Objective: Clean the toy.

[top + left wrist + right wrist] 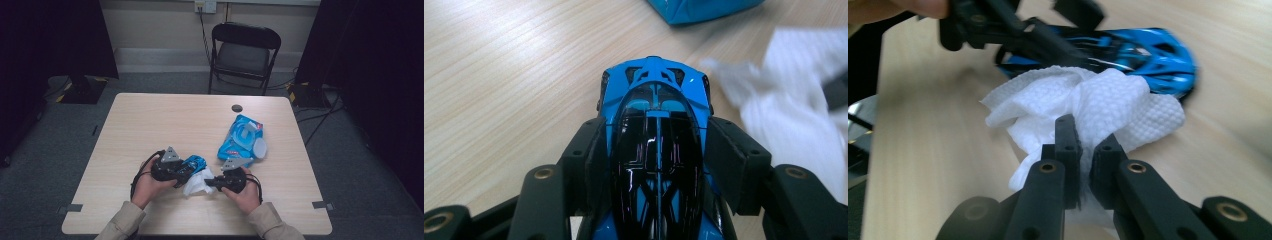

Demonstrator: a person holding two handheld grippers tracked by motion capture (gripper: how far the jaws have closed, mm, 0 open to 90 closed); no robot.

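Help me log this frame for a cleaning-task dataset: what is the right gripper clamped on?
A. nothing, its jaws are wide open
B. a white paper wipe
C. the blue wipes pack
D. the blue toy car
B: in the right gripper view the right gripper has its jaws pinched on the crumpled white wipe, while the blue toy car sits between the left gripper's jaws.

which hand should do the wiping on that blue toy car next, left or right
Right, probably. The right tool is shut on the white wipe, which lies against the blue toy car. The left tool is clamped on the car's sides, so it is better placed to steady it.
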